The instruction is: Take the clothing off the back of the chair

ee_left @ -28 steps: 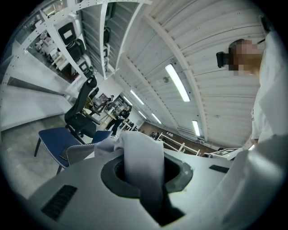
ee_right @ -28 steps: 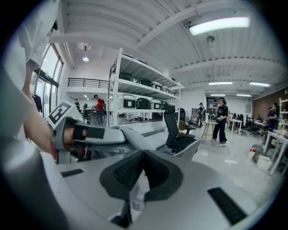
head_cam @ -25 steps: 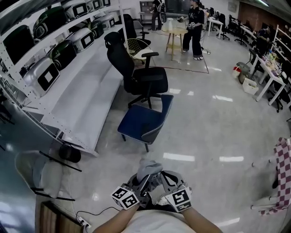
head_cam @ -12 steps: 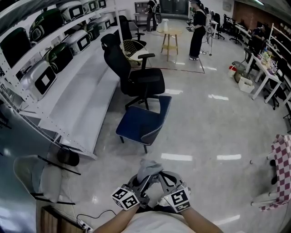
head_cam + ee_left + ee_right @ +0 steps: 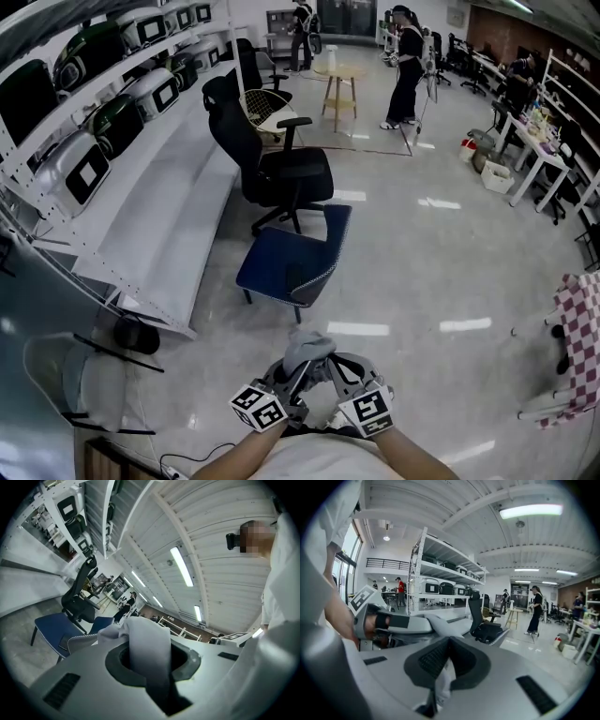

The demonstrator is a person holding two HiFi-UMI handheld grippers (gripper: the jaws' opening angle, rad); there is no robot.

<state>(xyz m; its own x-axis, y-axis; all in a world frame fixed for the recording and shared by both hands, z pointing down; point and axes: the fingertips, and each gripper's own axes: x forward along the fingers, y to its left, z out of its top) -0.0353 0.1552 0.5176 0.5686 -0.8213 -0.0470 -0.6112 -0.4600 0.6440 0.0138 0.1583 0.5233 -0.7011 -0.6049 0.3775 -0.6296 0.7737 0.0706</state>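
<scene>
A bunched grey garment (image 5: 306, 348) hangs between both grippers, low in the head view and close to the person's body. The left gripper (image 5: 296, 377) is shut on it; in the left gripper view a grey fold (image 5: 149, 649) rises out from between the jaws. My right gripper (image 5: 330, 377) is shut on the same garment, and pale cloth (image 5: 442, 682) shows in its jaw gap. The blue chair (image 5: 291, 263) stands ahead on the floor with its back bare. A black office chair (image 5: 273, 167) is behind it.
Long white shelves (image 5: 141, 202) with appliances run along the left. A person (image 5: 407, 64) stands at the back beside a wooden stool (image 5: 339, 82). A red-checked cloth (image 5: 579, 330) hangs on a rack at the right edge. Desks and chairs fill the far right.
Both grippers keep the same hold on the garment. The head view has shifted, so the chairs sit a little lower and further left.
</scene>
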